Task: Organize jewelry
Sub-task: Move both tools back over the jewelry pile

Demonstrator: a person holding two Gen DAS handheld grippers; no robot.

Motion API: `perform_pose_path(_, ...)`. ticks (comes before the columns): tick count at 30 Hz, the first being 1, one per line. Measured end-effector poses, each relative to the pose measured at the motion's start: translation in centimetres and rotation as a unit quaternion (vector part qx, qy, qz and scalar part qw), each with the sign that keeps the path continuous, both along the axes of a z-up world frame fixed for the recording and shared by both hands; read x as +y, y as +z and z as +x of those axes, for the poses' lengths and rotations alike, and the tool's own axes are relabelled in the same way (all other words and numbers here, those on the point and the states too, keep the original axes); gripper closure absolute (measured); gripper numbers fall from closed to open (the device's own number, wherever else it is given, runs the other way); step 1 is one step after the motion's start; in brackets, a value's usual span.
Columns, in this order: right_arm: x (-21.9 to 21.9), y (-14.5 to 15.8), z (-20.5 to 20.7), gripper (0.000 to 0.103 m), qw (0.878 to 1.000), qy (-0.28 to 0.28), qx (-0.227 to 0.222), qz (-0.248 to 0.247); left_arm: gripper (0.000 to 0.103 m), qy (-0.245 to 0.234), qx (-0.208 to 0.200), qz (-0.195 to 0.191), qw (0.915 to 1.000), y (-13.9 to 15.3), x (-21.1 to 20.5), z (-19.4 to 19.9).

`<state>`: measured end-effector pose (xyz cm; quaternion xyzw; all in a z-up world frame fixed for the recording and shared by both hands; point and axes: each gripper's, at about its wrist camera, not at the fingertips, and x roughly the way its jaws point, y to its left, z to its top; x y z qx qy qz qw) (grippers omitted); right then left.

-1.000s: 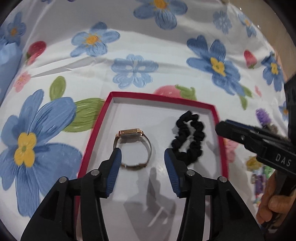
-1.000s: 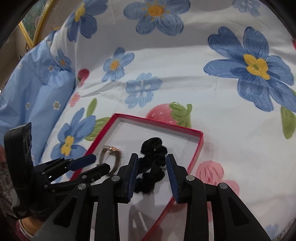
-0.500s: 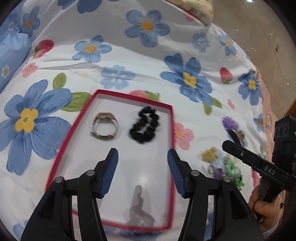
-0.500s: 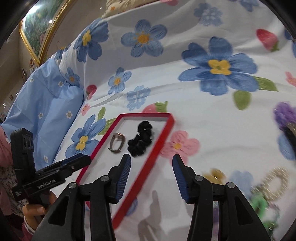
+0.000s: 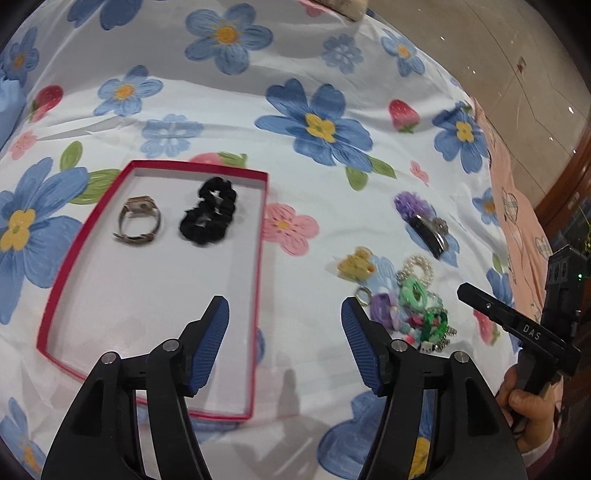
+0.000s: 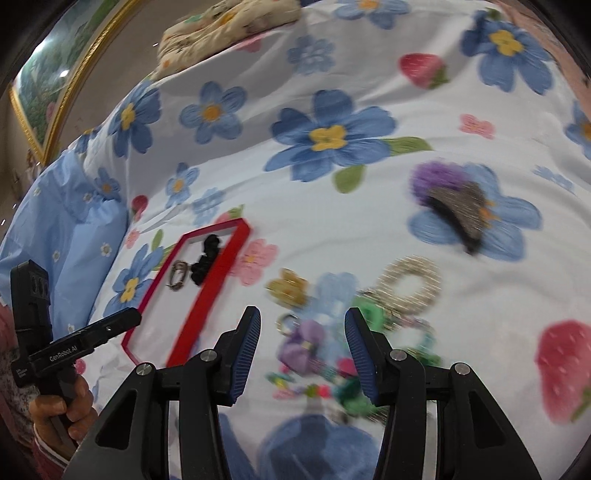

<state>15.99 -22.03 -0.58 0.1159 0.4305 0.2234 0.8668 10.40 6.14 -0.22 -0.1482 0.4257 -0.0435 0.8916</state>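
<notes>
A red-rimmed tray (image 5: 260, 258) lies on a flowered bedsheet. In it are a gold watch (image 5: 138, 219) and a black scrunchie (image 5: 210, 216). The tray also shows in the right wrist view (image 6: 207, 291). A pile of loose jewelry (image 5: 410, 306) lies right of the tray: a pearl bracelet (image 6: 410, 284), a yellow clip (image 5: 354, 267), a purple piece (image 6: 303, 347), green rings. My left gripper (image 5: 284, 347) is open and empty over the tray's near right rim. My right gripper (image 6: 301, 354) is open and empty, just above the pile.
A purple and black hair clip (image 5: 424, 221) lies beyond the pile. A light blue pillow (image 6: 62, 229) sits at the left. A patterned cushion (image 6: 229, 26) lies at the bed's far end. The bed's right edge (image 5: 517, 206) drops to the floor.
Both grippers have pulled back from the tray and swung right. The watch and scrunchie stay in the tray. The right gripper now hovers over the jewelry pile.
</notes>
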Motion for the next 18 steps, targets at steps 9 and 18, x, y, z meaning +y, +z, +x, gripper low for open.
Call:
perform_pose_path(9, -2.2, -1.8, -0.4, 0.053, 1.000, -0.019, 0.015, -0.005, 0.037, -0.029, 0.010, 0.019, 0.9994, -0.5, -2.6, 1.5)
perform_pose_path(18, -1.6, -3.1, 1.0, 0.056, 1.000, -0.009, 0.020, -0.018, 0.036, -0.060, 0.022, 0.029, 0.9976, -2.0, -4.5, 4.7)
